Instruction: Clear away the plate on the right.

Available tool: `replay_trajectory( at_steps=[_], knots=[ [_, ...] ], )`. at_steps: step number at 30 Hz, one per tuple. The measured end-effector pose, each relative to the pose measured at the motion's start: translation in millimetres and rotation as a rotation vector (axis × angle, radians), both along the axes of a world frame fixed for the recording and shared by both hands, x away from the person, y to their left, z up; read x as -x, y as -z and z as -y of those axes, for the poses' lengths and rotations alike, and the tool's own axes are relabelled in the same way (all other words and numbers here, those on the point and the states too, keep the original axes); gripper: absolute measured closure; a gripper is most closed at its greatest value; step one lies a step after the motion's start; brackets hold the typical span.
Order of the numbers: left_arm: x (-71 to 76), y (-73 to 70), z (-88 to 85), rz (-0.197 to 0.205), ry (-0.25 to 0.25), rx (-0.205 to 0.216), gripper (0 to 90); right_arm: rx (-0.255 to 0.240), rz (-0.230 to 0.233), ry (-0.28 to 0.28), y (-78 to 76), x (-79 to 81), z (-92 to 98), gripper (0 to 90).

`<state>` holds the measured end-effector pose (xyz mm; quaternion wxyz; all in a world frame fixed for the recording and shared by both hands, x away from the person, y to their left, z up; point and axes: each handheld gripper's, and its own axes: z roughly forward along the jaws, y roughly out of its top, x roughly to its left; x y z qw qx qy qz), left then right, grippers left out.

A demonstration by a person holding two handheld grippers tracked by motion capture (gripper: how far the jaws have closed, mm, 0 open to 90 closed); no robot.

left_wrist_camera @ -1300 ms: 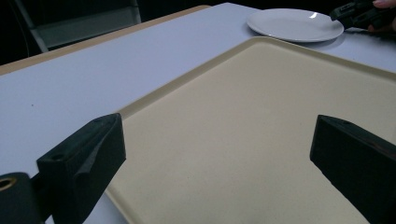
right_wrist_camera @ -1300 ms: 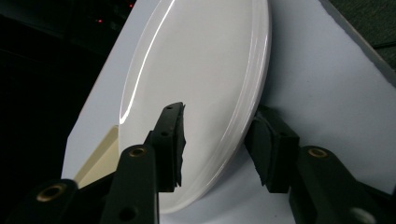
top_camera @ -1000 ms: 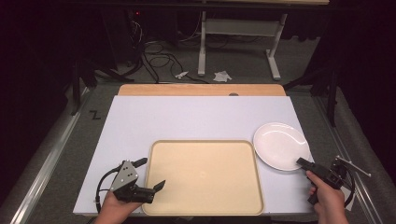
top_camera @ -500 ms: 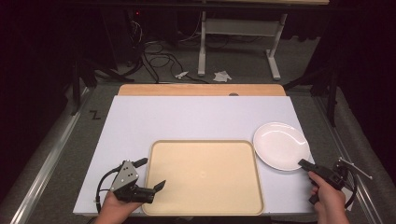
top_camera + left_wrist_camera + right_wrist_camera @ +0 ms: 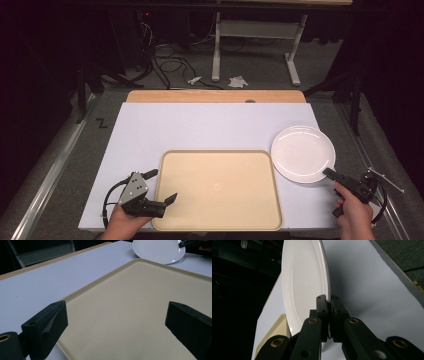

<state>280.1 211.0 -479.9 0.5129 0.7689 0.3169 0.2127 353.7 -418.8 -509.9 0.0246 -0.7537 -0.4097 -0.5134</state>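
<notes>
Right claw (image 5: 329, 305) pinching white plate (image 5: 302, 152) rim on our surface (image 5: 200, 127); left claw (image 5: 162, 186) spread wide over tan tray (image 5: 218, 189) edge, we note.

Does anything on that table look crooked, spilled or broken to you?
Nothing stands out. The beige tray lies square on the white table and is bare, with no spill. The white plate looks whole; the right gripper is shut on its near rim. The left gripper is open over the tray's edge.
</notes>
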Motion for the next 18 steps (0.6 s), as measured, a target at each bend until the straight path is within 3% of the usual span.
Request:
replay_trajectory(
  at_steps=[13,18],
  knots=[
    [-0.1,-0.7,-0.8,0.001,0.001,0.000,5.1,0.025,0.025,0.009,-5.7,2.3,2.3,89.0],
    [0.0,-1.1,-1.4,0.004,0.000,0.001,5.1,0.011,0.049,0.017,-9.7,4.9,3.7,89.1]
  ],
)
